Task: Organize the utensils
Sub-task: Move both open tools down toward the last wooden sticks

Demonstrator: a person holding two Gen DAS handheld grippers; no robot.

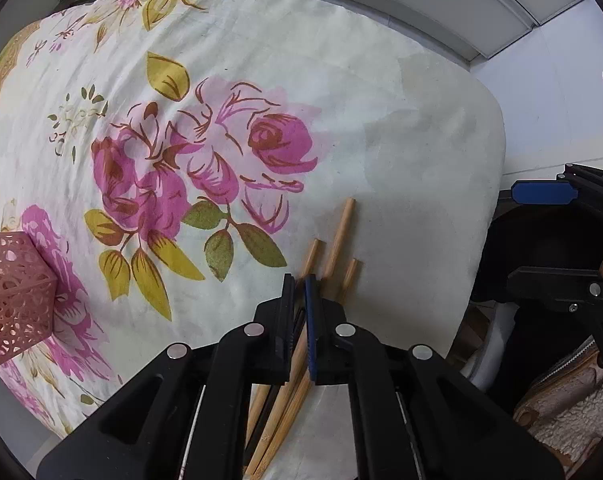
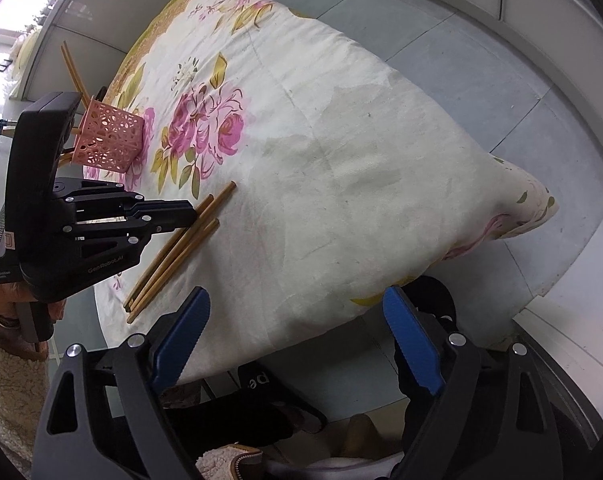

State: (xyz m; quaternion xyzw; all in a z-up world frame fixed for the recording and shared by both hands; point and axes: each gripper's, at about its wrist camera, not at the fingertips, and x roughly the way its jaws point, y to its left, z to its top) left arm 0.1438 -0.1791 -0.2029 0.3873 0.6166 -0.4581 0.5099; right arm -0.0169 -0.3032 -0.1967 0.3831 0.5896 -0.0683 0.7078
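Several wooden chopsticks [image 2: 177, 248] lie loose in a bundle on the floral cloth [image 2: 341, 160], near its edge. Going left to right, we see the pink basket [image 2: 107, 140] with a couple of chopsticks already in it. Next, the left gripper [image 1: 300, 300] is clamped on one chopstick from the pile, and the right gripper [image 2: 297, 340] hangs wide apart, holding nothing.
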